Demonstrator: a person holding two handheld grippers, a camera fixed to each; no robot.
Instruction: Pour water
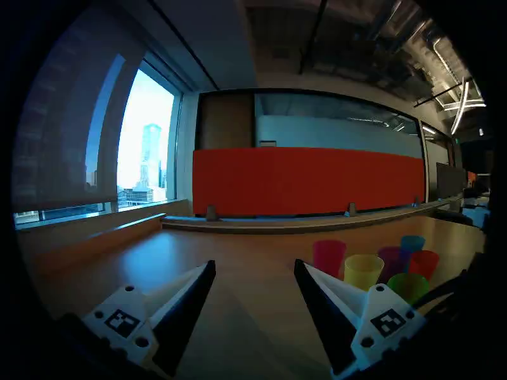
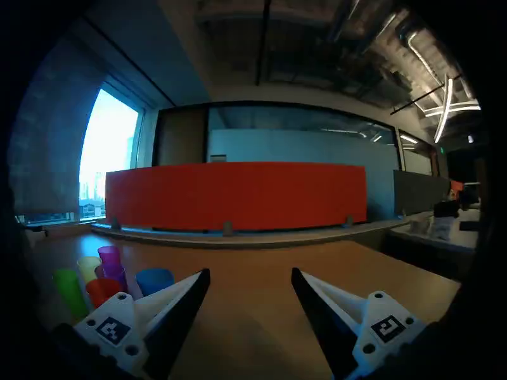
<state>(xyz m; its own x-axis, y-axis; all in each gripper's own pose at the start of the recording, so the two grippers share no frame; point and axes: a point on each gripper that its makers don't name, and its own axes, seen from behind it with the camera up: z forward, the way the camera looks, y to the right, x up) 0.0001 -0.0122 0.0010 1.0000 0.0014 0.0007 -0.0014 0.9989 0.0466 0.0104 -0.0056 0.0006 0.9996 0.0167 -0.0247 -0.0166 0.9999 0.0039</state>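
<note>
Spotting upright coloured plastic cups [image 1: 363, 269] clustered at two o'clock off left gripper [image 1: 254, 263], ten o'clock off right gripper [image 2: 250, 271]. Holding both spread, empty. Judging left nearer.

A big red panel [image 1: 304, 180] is standing along the far edge of a brown wooden table [image 1: 247, 253], which is spreading out in front of it. A bright window [image 1: 146, 152] is shining to the left of the red panel, and a tall building [image 1: 151, 142] is showing through it. A glass wall [image 1: 336, 130] is rising behind and above the red panel. Long white lights [image 1: 462, 104] are glowing high above the panel's right end. A gray screen [image 2: 418, 190] is standing just to the right of the red panel.
</note>
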